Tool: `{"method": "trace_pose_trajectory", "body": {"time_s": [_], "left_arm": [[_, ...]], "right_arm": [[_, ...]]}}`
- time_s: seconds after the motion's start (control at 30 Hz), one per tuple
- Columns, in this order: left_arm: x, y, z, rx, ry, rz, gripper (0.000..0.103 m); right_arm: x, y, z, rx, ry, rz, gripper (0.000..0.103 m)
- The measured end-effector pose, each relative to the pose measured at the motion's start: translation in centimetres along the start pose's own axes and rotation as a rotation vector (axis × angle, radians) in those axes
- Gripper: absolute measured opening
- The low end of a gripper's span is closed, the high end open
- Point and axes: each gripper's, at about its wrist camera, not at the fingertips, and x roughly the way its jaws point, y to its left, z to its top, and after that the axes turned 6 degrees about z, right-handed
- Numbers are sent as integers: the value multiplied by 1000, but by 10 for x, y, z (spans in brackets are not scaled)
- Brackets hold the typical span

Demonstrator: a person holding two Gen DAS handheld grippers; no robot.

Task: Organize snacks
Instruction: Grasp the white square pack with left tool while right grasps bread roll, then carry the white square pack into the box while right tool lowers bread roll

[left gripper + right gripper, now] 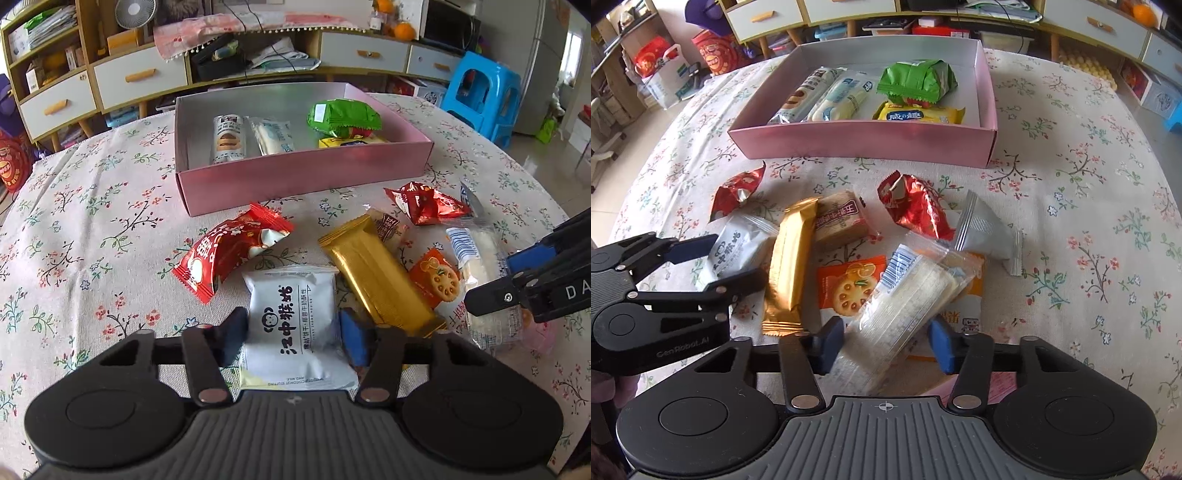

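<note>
A pink box stands on the floral tablecloth and holds several snack packs. Loose snacks lie in front of it. My left gripper is open, its pads on either side of a white monkey-logo biscuit pack lying on the cloth. My right gripper is open around a clear pack of white wafers, which lies on an orange cracker pack. A gold bar lies between the two packs.
Two red packs, a brown biscuit pack and a silver pack lie near the box. A blue stool and drawer cabinets stand beyond the round table.
</note>
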Motion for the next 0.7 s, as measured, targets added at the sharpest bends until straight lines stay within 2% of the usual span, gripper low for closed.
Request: {"method": "trace_pose_trajectory", "body": {"time_s": [0.17,0.3,0.7], "left_arm": [[-3,3,2,-18,13,-17,44],[-4,10,5,-60,40,-53,44],[-15,22,12,-154,64,-142,43]], "right_arm": [[-4,0,1,19,-5,25,31],[-7,-1,3,33,-14,44,25],[-17,-14,12,126,-38,123,20]]}}
